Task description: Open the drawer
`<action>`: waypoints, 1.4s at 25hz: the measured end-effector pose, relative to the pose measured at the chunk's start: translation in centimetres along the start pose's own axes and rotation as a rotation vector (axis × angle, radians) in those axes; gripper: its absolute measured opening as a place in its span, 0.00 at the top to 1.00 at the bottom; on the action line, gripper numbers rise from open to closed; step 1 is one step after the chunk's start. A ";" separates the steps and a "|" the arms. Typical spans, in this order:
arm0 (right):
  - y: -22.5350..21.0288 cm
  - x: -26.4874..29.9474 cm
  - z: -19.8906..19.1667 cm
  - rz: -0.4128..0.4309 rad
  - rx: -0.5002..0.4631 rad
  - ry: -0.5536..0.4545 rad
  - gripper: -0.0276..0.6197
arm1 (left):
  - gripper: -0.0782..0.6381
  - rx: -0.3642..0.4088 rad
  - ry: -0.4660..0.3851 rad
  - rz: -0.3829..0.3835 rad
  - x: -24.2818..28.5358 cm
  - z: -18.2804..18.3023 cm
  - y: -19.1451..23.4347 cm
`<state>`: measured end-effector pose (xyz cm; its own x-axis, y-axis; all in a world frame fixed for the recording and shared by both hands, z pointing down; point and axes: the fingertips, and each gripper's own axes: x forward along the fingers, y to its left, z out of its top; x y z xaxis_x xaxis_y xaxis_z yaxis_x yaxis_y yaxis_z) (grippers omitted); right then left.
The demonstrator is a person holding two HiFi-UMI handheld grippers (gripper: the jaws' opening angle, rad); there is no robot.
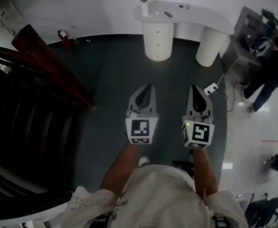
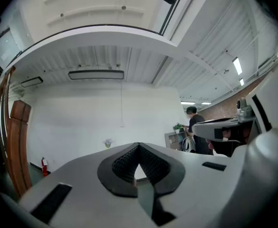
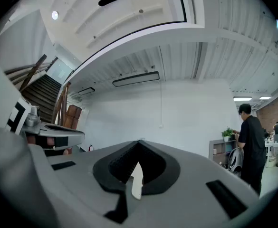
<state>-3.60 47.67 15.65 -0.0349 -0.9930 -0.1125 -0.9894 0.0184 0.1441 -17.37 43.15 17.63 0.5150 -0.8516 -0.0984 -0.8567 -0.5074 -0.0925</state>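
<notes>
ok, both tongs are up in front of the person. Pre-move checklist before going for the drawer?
1. Drawer in view: not ok, none of the three views shows one.
2. Left tongs free: ok, shut on nothing.
3. Right tongs free: ok, shut on nothing.
4. Bystander apart from both tongs: ok, standing off to the right.
5. Staircase apart from the left tongs: ok, off to the left.
6. Handle type, and which tongs suit it: cannot tell.
</notes>
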 end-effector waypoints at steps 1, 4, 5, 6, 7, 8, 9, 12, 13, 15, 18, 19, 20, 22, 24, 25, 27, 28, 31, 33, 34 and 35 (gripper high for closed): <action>0.5 0.2 0.0 0.004 0.000 -0.002 0.95 | 0.89 0.001 0.001 0.000 -0.1 -0.1 0.4; 1.5 0.6 -0.2 0.011 -0.003 -0.007 0.95 | 0.89 0.005 0.004 -0.001 -0.3 -0.3 1.4; 1.7 0.7 -0.1 0.008 -0.005 -0.008 0.95 | 0.89 0.004 0.004 -0.003 -0.3 -0.4 1.6; 1.8 0.8 -0.1 0.004 -0.007 -0.008 0.95 | 0.89 0.000 0.003 -0.007 -0.2 -0.4 1.7; 1.9 0.9 0.0 -0.001 -0.008 -0.008 0.95 | 0.89 -0.007 -0.001 -0.010 -0.1 -0.4 1.9; 2.1 1.0 0.1 -0.004 -0.009 -0.008 0.95 | 0.89 -0.013 -0.006 -0.014 -0.1 -0.3 2.1; 2.3 1.0 0.2 -0.008 -0.010 -0.009 0.95 | 0.89 -0.014 -0.011 -0.019 -0.1 -0.2 2.2; 2.9 1.3 0.2 -0.025 -0.009 -0.010 0.95 | 0.89 -0.012 -0.017 -0.033 -0.2 -0.2 2.9; 3.0 1.4 0.1 -0.035 -0.006 -0.011 0.95 | 0.89 -0.014 -0.017 -0.038 -0.2 -0.2 3.1; 3.3 1.6 -0.1 -0.054 0.010 -0.008 0.95 | 0.89 -0.007 -0.013 -0.051 -0.3 -0.3 3.8; 4.2 2.1 -0.2 -0.071 0.014 -0.002 0.95 | 0.89 -0.009 0.000 -0.065 -0.3 -0.9 5.2; 4.6 2.4 -0.3 -0.071 0.005 0.001 0.95 | 0.89 -0.011 0.002 -0.068 -0.2 -1.1 5.6; 5.0 2.8 -0.4 -0.070 -0.004 0.004 0.95 | 0.89 -0.011 0.003 -0.069 0.0 -1.2 6.0; 5.3 3.6 -0.8 -0.074 -0.004 0.012 0.95 | 0.89 -0.010 0.003 -0.068 0.7 -1.5 6.6; 5.1 4.6 -1.3 -0.069 0.015 0.014 0.95 | 0.89 -0.011 0.005 -0.063 1.7 -1.9 6.8; 4.8 5.1 -1.4 -0.062 0.021 0.013 0.95 | 0.89 -0.012 0.008 -0.061 2.4 -2.1 6.8; 4.1 6.4 -1.9 -0.058 0.024 0.012 0.95 | 0.89 -0.009 0.016 -0.059 3.8 -2.6 6.6; 3.6 7.1 -2.3 -0.060 0.025 0.011 0.95 | 0.89 -0.005 0.019 -0.059 4.6 -2.9 6.6; 2.2 10.0 -3.3 -0.053 0.035 0.010 0.95 | 0.89 0.003 0.025 -0.044 7.7 -3.6 6.7; 1.1 12.3 -3.8 -0.035 0.035 0.006 0.95 | 0.89 0.002 0.029 -0.027 10.2 -3.9 6.9; 0.5 13.5 -4.0 -0.028 0.033 0.004 0.95 | 0.89 0.002 0.032 -0.020 11.5 -4.1 7.0; -0.3 14.7 -4.1 -0.023 0.030 0.002 0.95 | 0.89 0.000 0.036 -0.012 12.9 -4.2 7.1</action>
<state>-3.26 32.57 18.00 -0.0121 -0.9935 -0.1130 -0.9937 -0.0007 0.1119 -16.89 28.00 19.88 0.5236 -0.8497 -0.0618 -0.8506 -0.5173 -0.0936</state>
